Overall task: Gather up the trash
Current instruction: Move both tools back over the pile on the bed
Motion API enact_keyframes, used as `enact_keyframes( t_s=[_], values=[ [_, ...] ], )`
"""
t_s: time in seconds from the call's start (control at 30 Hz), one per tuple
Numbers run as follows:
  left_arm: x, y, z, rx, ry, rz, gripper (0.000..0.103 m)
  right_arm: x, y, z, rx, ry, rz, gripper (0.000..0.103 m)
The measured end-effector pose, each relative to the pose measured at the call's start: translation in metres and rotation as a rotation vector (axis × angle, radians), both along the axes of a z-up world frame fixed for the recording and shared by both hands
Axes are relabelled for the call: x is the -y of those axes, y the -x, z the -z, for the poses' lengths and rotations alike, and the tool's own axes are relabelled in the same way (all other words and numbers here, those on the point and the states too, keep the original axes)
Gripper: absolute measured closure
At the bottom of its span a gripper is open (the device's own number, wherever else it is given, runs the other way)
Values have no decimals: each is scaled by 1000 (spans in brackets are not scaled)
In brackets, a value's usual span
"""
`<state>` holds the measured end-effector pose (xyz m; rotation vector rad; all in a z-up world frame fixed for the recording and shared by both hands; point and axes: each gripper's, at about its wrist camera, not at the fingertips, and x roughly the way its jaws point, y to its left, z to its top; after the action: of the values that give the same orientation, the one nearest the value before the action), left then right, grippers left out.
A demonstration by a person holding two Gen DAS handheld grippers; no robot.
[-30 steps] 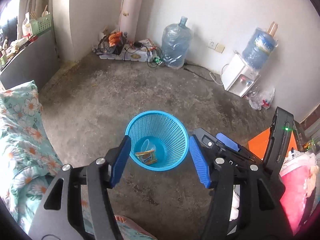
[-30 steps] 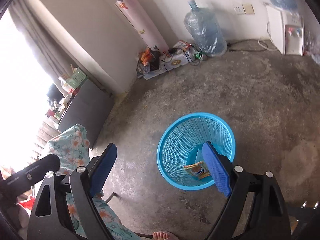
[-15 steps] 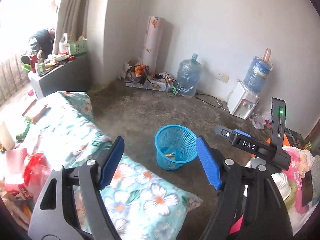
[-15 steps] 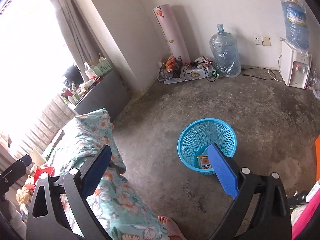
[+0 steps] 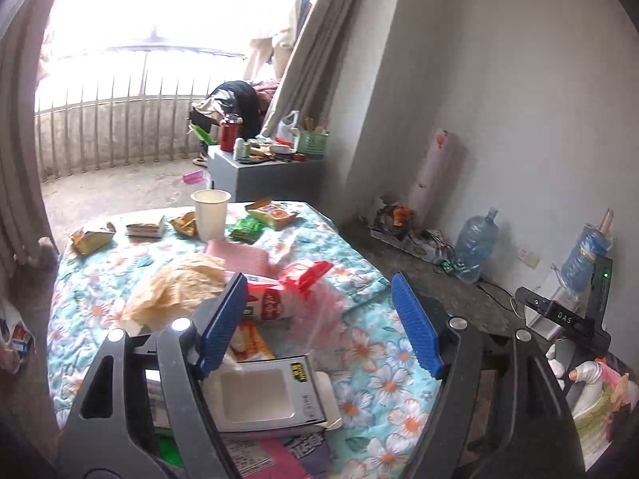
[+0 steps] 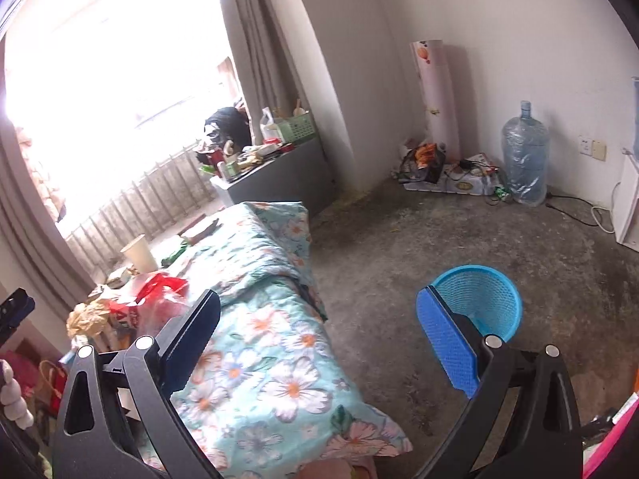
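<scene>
Now the view has swung off the bin and onto the bed (image 5: 383,363), where the rest of the trash lies. Farthest left sit crumpled wrappers (image 5: 91,238) with a paper cup (image 5: 210,214) beside them, then a green packet (image 5: 247,230) and an orange one (image 5: 270,211) near the far edge. Closer in are a wad of tan paper (image 5: 179,283), a red-and-white bag (image 5: 291,291) and an open white box (image 5: 263,395) right under the left gripper (image 5: 315,325). Its jaws stand apart with nothing pressed between them. The right gripper (image 6: 319,343) is also spread wide and empty — it hangs over the bed's near end, with the bin (image 6: 479,299) on the floor just behind its right finger. A second ago both cameras looked down into that bin with a packet already inside, so one drop looks done — and the hands seem to be heading back for the next piece.
</scene>
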<state>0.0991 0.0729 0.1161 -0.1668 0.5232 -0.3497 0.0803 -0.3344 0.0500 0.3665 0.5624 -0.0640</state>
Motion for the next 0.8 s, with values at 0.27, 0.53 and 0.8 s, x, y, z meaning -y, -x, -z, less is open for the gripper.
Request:
enact_keyframes(
  t_s=[0.27, 0.53, 0.8],
  values=[
    [-80, 26, 5, 38, 62, -135, 24, -55, -19, 0, -18, -85, -184, 11],
    [-90, 20, 31, 16, 73, -101, 24, -90, -44, 10, -79, -149, -288, 20],
    [-98, -21, 42, -26, 23, -114, 24, -102, -71, 16, -118, -205, -340, 25]
  ],
)
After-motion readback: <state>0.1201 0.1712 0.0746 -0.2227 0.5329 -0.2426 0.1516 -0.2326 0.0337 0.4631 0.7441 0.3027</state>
